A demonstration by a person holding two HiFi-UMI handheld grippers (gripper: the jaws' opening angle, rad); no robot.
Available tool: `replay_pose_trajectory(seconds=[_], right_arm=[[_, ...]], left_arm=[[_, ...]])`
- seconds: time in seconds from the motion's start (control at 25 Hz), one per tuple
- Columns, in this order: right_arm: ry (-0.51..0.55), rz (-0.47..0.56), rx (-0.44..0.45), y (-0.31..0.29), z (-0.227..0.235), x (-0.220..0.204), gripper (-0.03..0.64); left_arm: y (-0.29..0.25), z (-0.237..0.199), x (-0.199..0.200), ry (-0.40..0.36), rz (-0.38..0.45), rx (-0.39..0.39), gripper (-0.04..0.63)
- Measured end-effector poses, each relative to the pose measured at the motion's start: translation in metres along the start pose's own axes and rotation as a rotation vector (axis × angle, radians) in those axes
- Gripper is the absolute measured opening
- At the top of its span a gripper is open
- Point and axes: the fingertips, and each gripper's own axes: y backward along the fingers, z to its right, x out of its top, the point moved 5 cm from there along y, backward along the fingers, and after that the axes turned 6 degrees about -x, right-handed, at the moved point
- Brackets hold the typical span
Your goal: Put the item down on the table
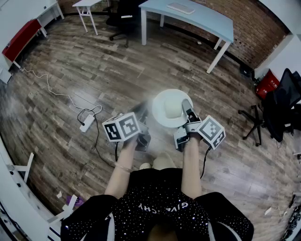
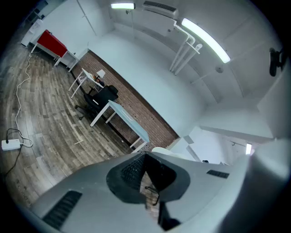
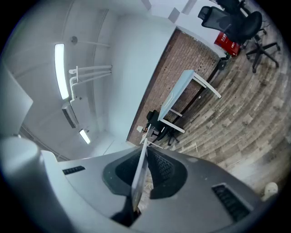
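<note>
A white brimmed hat (image 1: 170, 109) hangs in the air over the wooden floor, in front of the person's body in the head view. My right gripper (image 1: 187, 108) is shut on its right brim; the right gripper view shows the thin brim edge (image 3: 137, 182) pinched between the jaws of that gripper (image 3: 144, 152). My left gripper (image 1: 142, 114) is blurred, just left of the hat and apart from it. In the left gripper view the left gripper (image 2: 146, 175) has its jaws shut with nothing between them, and a white sliver of the hat (image 2: 166, 151) shows beyond.
A light blue table (image 1: 209, 24) with a keyboard (image 1: 181, 8) stands ahead by the brick wall, with a black office chair (image 1: 120, 19) and a small white table (image 1: 87, 4) to its left. A power strip (image 1: 87, 122) lies on the floor at left. Black chairs (image 1: 282, 106) stand at right.
</note>
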Motion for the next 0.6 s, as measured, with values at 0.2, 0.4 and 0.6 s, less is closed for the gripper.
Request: replay_pose_trajectory(seconds=[0.2, 0.4, 0.6], right_arm=[[-0.007, 0.002, -0.004, -0.035, 0.015, 0.025, 0.028], [-0.014, 0.001, 0.012, -0.089, 0.026, 0.073, 0.028], [0.013, 0.011, 0.022, -0.14, 0.031, 0.134, 0.028]], left_arm=[[-0.041, -0.02, 0.011, -0.009, 0.01, 0.027, 0.011], [-0.103, -0.038, 0.041, -0.013, 0.039, 0.04, 0.011], [-0.172, -0.041, 0.069, -0.016, 0.051, 0.02, 0.011]])
